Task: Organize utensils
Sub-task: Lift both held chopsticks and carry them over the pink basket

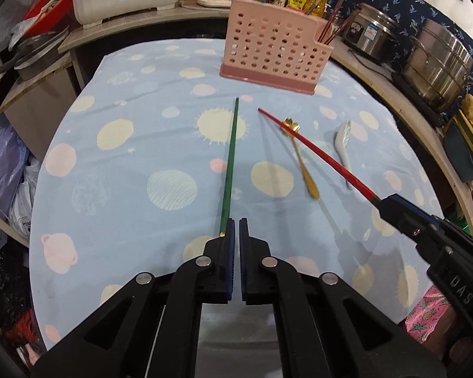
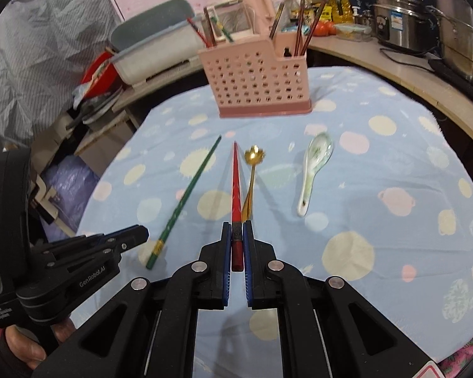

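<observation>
On the bench (image 2: 394, 163), under its blue spotted cloth, the left gripper (image 1: 237, 225) has its jaws drawn nearly together, and the green chopstick (image 1: 231, 157) lies just to the left of them, outside the gap, so it grasps nothing. The chopstick points toward 12 o'clock. The right gripper (image 2: 237, 230) is clenched on the red chopstick (image 2: 236, 176), lifted and aimed at 12 o'clock toward the pink perforated holder (image 2: 255, 75). Just right of it lies the gold spoon (image 2: 252, 176), and farther toward 2 o'clock the white ceramic spoon (image 2: 315, 170) — bowl pointing away. The holder already carries several chopsticks.
</observation>
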`<state>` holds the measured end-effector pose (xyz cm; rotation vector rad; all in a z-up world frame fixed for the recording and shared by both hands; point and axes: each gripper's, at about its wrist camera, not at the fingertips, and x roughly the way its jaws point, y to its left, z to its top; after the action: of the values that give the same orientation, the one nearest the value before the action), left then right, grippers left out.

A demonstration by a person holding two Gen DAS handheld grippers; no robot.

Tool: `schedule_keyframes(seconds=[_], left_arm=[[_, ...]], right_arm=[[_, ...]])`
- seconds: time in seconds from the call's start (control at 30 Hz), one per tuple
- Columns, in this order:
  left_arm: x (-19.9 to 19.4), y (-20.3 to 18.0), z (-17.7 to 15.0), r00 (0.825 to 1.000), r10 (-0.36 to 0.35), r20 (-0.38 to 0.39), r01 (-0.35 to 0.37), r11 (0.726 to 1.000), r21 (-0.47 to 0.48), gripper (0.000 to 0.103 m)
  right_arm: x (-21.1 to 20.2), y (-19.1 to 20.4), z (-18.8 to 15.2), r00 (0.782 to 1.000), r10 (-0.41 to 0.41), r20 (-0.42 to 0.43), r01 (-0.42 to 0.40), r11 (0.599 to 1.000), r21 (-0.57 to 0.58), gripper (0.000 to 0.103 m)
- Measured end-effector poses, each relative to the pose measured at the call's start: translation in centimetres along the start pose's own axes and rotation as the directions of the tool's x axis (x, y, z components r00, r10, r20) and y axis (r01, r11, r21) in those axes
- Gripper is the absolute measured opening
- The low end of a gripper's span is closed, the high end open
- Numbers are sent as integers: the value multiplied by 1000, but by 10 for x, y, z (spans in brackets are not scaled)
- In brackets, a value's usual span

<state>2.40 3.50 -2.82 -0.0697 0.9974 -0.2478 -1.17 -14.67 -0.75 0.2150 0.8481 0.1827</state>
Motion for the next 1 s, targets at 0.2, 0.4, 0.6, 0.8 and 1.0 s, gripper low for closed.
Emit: schedule_keyframes(seconds=[0.2,0.4,0.6,0.8,1.0], left_arm=[[12,2,-6,999,5,-37,-5,1000,-11,8],[30,9,-16,997,45,-60,-47,998,-29,39],[35,9,-19,997,58,-50,-58,998,-3,23],[29,10,-17,998,20,-65,-20,1000,-9,7],[-5,4,-1,1000,-13,5,13,1000,-10,7]], right_arm=[[-7,0,6,1000,11,19,-11,1000,2,7],[-3,4,1,1000,20,4,-20,1000,-2,7],[-2,4,-1,1000,20,-2,-20,1000,0,7],[-6,4,1,1000,21,11,-21,1000,-3,7],[-25,0,14,997,29,65,-29,1000,7,7]])
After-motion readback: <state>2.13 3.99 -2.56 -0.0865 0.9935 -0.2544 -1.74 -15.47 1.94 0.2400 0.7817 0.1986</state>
